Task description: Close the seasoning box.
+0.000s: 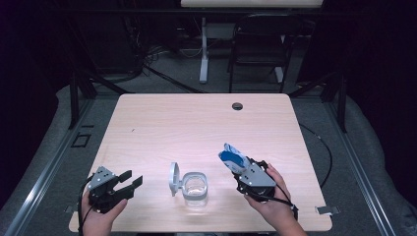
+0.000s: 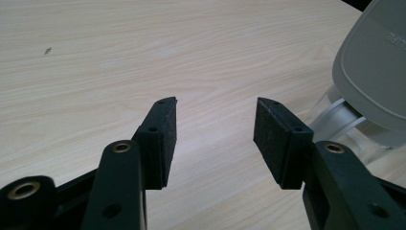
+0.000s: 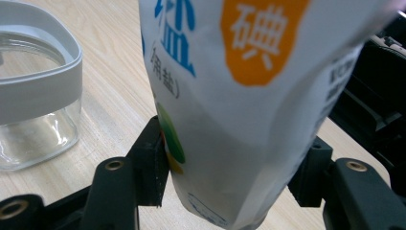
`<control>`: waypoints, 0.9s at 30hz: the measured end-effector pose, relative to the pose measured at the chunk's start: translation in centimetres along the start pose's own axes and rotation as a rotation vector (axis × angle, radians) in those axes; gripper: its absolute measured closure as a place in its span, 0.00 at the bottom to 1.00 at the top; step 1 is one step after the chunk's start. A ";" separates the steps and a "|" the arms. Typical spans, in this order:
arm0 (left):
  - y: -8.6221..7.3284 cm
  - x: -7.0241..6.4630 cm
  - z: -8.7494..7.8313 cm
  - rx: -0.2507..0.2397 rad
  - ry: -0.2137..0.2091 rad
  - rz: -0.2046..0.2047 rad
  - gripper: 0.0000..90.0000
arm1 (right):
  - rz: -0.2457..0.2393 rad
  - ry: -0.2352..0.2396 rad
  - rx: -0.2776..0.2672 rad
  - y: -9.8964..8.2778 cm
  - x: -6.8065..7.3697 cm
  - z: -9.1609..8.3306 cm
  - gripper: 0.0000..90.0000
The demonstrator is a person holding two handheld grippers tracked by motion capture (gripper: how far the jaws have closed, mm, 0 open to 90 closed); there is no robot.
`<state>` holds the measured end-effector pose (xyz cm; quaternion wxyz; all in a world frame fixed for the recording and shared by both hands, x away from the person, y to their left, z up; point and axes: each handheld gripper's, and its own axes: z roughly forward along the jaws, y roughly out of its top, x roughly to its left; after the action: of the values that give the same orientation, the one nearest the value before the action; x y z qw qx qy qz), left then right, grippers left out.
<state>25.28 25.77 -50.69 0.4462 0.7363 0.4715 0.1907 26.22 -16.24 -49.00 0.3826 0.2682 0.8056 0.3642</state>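
Observation:
A clear glass jar with a grey rim stands near the table's front edge, its grey lid flipped open to its left. The jar looks empty. My right gripper is shut on a white salt bag with blue and orange print, held just right of the jar. The bag sits squeezed between the two jaws. My left gripper rests at the front left, open, with nothing between its fingers. The lid appears at the right of the left gripper view.
The light wooden table has a cable hole at the back. Beyond it stand a black chair and a white desk leg. A black cable trails off the right edge.

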 end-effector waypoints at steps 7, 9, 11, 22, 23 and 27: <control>0.0 0.0 0.0 0.003 0.001 0.000 0.56 | -0.034 0.020 0.006 0.5 0.0 0.1 0.47; 0.0 0.0 0.0 0.004 0.001 0.000 0.56 | -0.044 0.024 0.010 0.6 0.1 0.1 0.47; 0.0 0.0 0.0 0.004 0.001 -0.001 0.56 | -0.056 0.029 0.011 0.8 0.1 0.2 0.47; 0.0 0.2 0.0 0.001 0.001 -0.004 0.56 | -0.144 0.073 0.036 1.7 0.4 0.2 0.47; 0.0 0.2 0.0 0.001 0.001 -0.003 0.56 | -0.153 0.075 0.038 1.8 0.4 0.1 0.47; 0.0 0.1 0.0 0.003 0.000 -0.002 0.56 | -0.184 0.088 0.053 2.0 0.5 0.0 0.47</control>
<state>25.33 25.89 -50.74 0.4452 0.7365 0.4726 0.1895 26.27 -14.69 -47.66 0.3714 0.1866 0.8522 0.3177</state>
